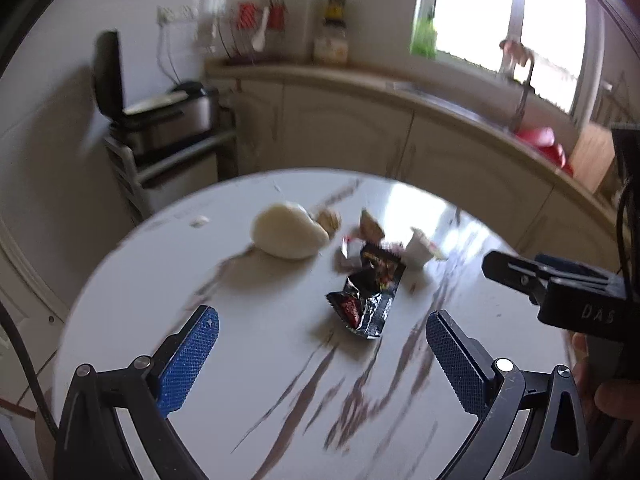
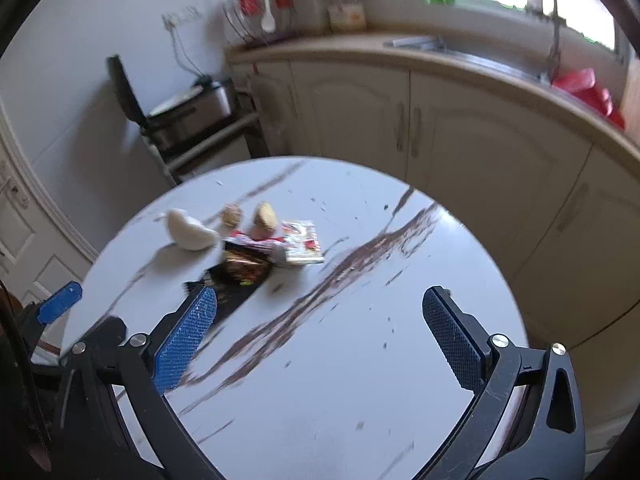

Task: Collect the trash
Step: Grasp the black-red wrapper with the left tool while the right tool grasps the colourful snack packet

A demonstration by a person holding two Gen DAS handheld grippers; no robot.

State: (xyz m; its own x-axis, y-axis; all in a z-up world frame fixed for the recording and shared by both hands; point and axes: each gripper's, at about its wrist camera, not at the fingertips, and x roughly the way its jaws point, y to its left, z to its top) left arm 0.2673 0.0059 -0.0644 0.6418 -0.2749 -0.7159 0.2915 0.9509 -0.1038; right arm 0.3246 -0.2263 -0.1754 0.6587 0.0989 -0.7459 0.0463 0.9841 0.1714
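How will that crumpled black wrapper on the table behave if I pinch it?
The black wrapper looks like thin, shiny foil film, creased and partly raised off the table, so it is probably very light and floppy. It will likely crush flat between the pads rather than resist. On the glossy top it may skid if pushed sideways.

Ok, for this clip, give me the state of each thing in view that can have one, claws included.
Left claw: open, empty, above the table.
Right claw: open, empty, above the table.
Black wrapper: crumpled, lying on the table.
White lump: resting on the table, untouched.
Printed packet: lying flat beside the wrapper pile.
Countertop appliance: lid raised.
Cabinet doors: closed.
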